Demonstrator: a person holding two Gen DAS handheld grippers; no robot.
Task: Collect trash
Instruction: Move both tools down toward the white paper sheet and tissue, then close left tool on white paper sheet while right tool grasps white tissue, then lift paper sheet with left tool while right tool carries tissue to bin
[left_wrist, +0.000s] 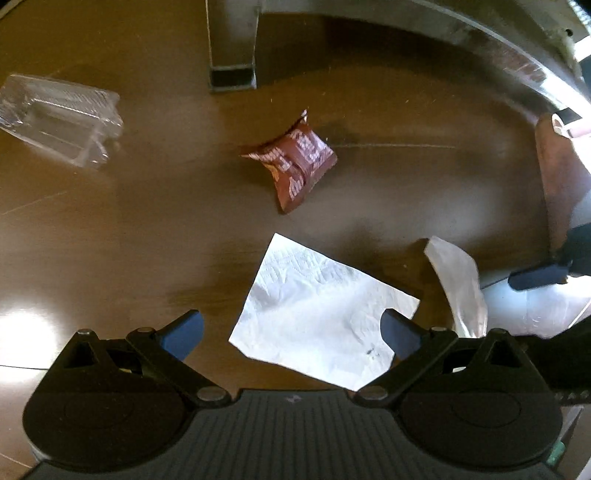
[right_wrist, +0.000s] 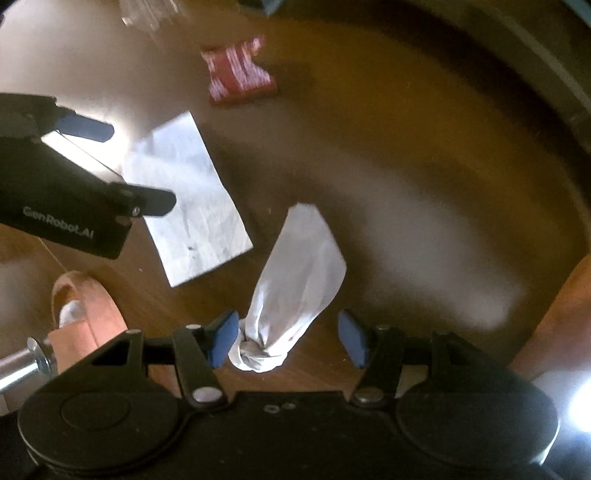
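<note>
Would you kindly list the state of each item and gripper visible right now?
Left gripper: open, over the napkin.
Right gripper: open, astride the twisted tissue.
Napkin: flat, unfolded.
Twisted tissue: knotted at one end.
Red wrapper: crumpled, torn open.
Clear plastic container: lying empty.

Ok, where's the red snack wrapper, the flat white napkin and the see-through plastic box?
red snack wrapper (left_wrist: 295, 162): left wrist view, middle of its printed face.
flat white napkin (left_wrist: 317, 310): left wrist view, centre of the sheet.
see-through plastic box (left_wrist: 59, 122): left wrist view, middle of its clear top.
</note>
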